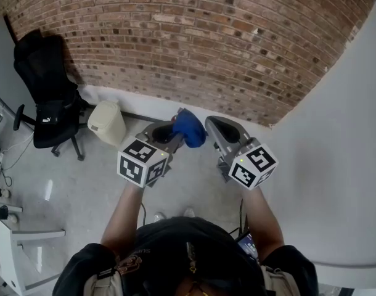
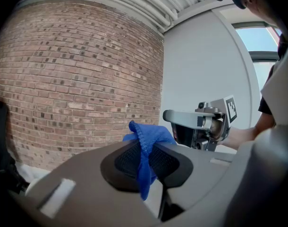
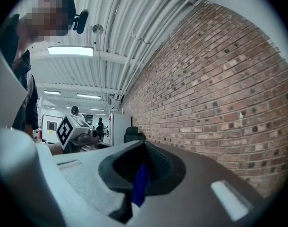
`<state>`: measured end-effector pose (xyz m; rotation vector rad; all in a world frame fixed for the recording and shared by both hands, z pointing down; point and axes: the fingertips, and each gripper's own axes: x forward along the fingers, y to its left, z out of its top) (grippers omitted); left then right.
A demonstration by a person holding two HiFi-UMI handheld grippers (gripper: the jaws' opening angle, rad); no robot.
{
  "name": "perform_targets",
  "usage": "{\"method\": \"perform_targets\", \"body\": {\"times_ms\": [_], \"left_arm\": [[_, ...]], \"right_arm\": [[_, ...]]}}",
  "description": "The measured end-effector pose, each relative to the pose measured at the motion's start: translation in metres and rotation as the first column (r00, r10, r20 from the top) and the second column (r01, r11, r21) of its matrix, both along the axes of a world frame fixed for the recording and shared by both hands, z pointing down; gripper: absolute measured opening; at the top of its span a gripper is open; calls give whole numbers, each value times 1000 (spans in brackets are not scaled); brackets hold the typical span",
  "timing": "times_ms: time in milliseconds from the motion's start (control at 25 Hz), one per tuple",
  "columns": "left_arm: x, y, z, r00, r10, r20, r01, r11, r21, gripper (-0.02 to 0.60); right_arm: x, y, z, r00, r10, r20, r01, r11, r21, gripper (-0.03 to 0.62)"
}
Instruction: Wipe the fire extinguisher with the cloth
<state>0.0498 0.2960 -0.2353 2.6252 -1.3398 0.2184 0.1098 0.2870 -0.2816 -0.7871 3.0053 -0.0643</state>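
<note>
Nearest: your two forearms reach forward, one gripper in each hand, each with its marker cube facing up.

Left gripper (image 1: 175, 132): clamped on a bunched blue knit cloth (image 1: 189, 128). In the left gripper view the cloth bulges above the jaw tips, and a tail of it hangs down the seam between the black pads.

Right gripper (image 1: 214, 126): just beside the left one, on your right. Its jaws are together. The right gripper view shows a thin blue sliver (image 3: 140, 186) in the seam between the pads, and you cannot tell what it is.

The cloth's bulge lies between the two gripper tips. Whether it touches the right gripper cannot be told.

Below the grippers: pale grey floor (image 1: 83, 190).

Further out on your left, a beige plastic bin with a lid (image 1: 106, 123) stands by the foot of the wall. A black office chair on castors (image 1: 47, 97) stands left of it.

Farthest: a red brick wall (image 1: 206, 36) runs across the top, meeting a plain white wall (image 1: 351, 134) at your right.
</note>
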Motion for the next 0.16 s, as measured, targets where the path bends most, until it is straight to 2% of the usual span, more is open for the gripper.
{"method": "perform_targets", "body": {"times_ms": [160], "left_arm": [[1, 3, 1, 1000, -1, -4, 0, 1000, -5, 48]], "right_arm": [[1, 2, -1, 1000, 1, 1, -1, 1000, -3, 3]]}}
